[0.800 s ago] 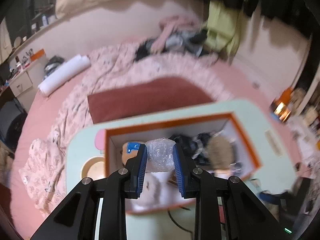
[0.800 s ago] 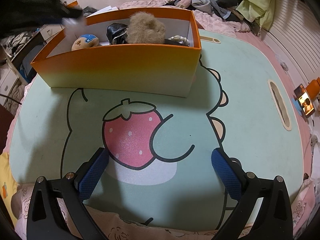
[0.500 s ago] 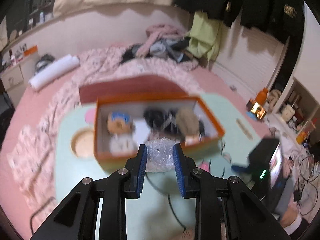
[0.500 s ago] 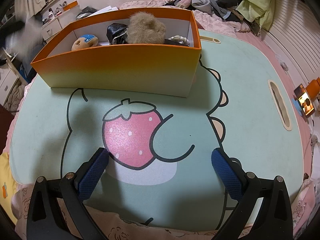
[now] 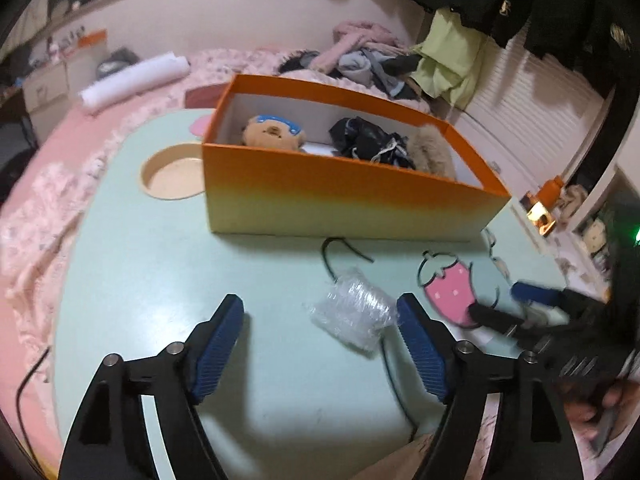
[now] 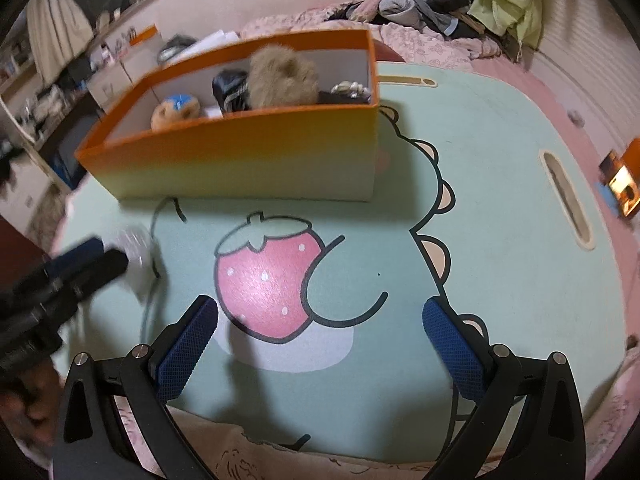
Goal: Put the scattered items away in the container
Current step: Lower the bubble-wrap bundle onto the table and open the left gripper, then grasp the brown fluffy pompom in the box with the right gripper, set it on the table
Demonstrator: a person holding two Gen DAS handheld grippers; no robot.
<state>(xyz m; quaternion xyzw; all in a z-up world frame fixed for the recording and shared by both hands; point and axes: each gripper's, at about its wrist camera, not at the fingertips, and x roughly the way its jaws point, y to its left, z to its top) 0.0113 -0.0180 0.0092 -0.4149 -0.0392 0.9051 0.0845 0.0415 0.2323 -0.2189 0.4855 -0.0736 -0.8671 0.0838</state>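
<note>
item: clear plastic wad point(image 5: 352, 314), crinkled film, bubble-wrap-like. location: loose on the mint tabletop point(image 5: 168, 280), in front of the orange box point(image 5: 344, 200), just beside the right pad of my left gripper point(image 5: 320, 340) and not inside the box. handling, as i judge it: very light, soft, springy; crushes without harm, slick surface, may skid or pop out of a shallow pinch. best hold: across its middle, pads well past the edges. grippers: my left gripper wide, nothing pressed between the pads; my right gripper point(image 6: 320, 344) wide over the strawberry print point(image 6: 268, 276), empty. box contents: plush bear point(image 5: 274, 134), black bundle point(image 5: 368, 142), tan fur piece point(image 5: 432, 152).
</note>
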